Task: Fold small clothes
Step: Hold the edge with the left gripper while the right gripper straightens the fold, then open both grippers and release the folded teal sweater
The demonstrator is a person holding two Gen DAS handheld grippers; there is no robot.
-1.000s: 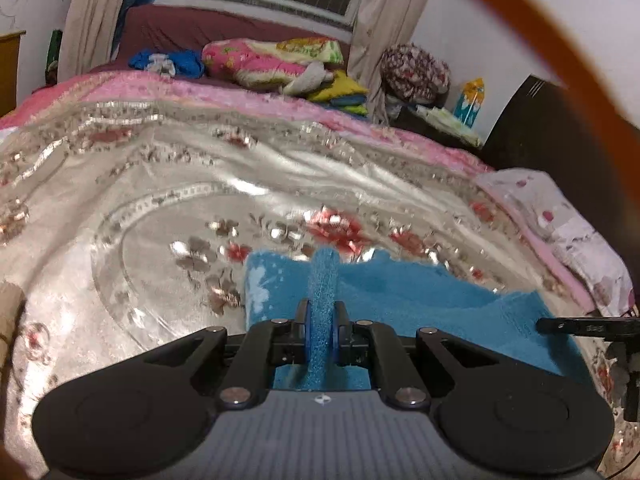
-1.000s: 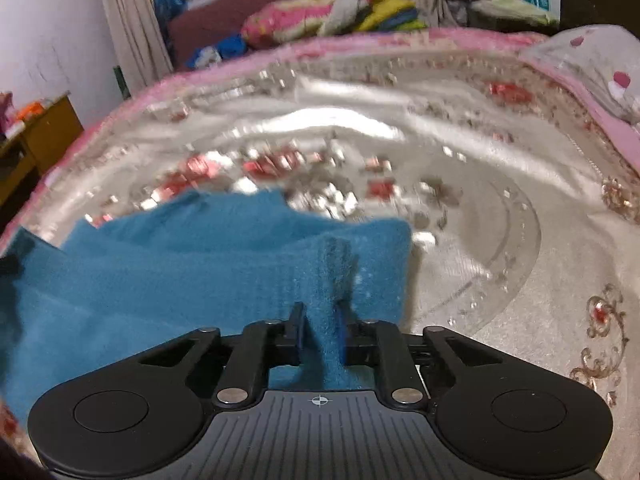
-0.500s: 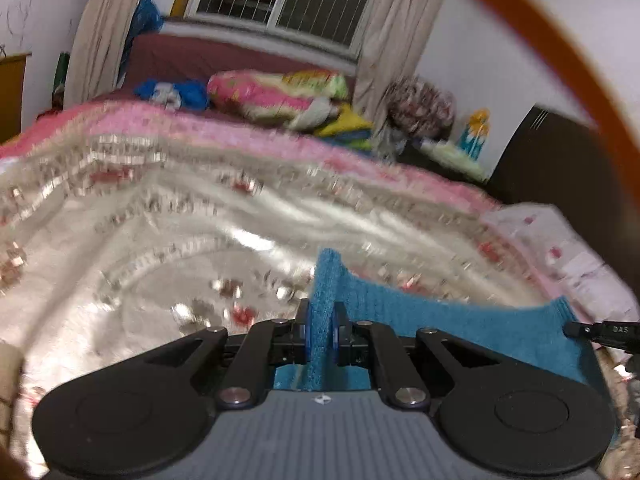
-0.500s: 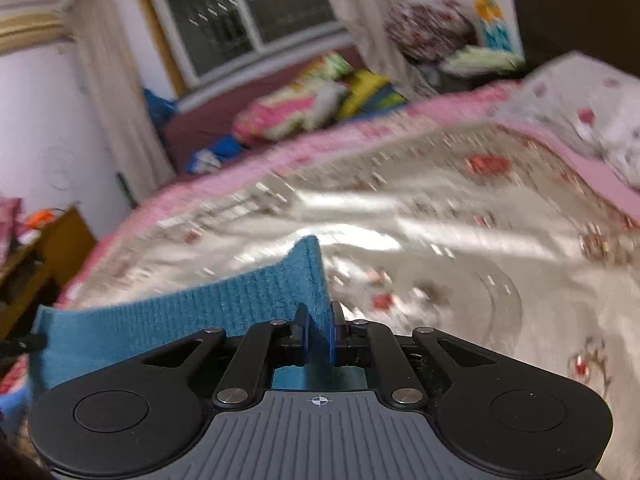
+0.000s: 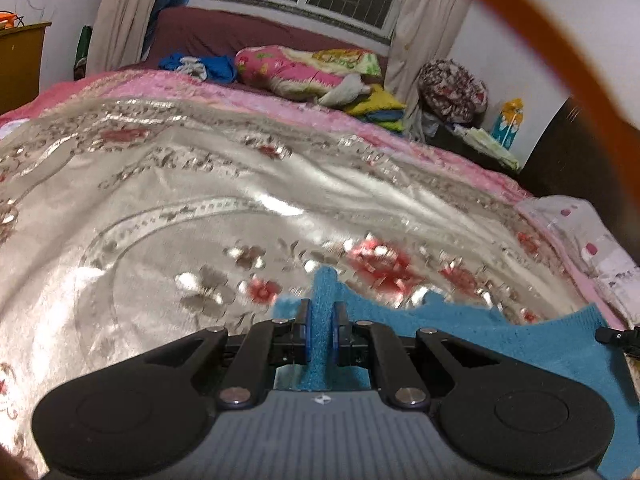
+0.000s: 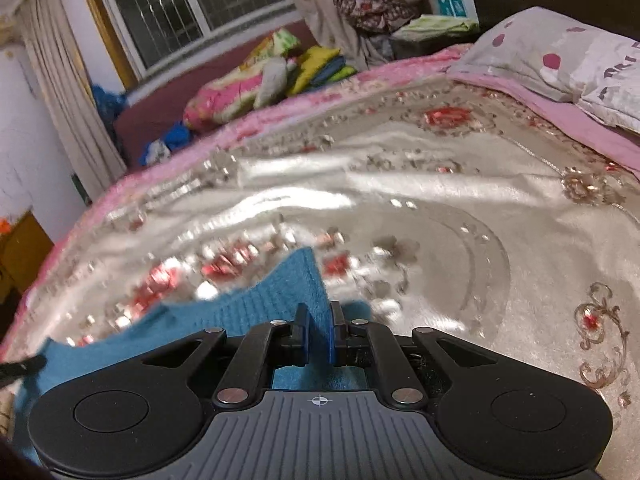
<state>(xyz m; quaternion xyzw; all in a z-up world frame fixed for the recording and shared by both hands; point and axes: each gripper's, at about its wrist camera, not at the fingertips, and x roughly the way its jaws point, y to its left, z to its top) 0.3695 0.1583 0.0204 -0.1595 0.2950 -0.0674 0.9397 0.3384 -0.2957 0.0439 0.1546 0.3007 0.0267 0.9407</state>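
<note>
Two grippers each hold a corner of one blue cloth (image 5: 460, 332) above a bed (image 5: 200, 208). In the left wrist view, the left gripper (image 5: 322, 334) has its jaws clamped on a narrow upright fold of the cloth, which pokes up past the blue pads and also shows below them, just ahead of the gripper body. From there the cloth runs off to the right as a sagging band, its top edge uneven, reaching the black tip of the right gripper at the right border. The lower part of the band drops out of sight behind the left gripper's body.

In the right wrist view, the right gripper (image 6: 320, 336) has its jaws pressed together on another corner of the same cloth (image 6: 256, 312). That corner stands up as a pointed flap leaning to the left of the pads, and the ribbed fabric stretches away down and to the left toward the black tip of the left gripper at the left border.

Beneath the cloth lies the shiny silver bedspread (image 6: 460, 208) with red flowers and a pink edge.
</note>
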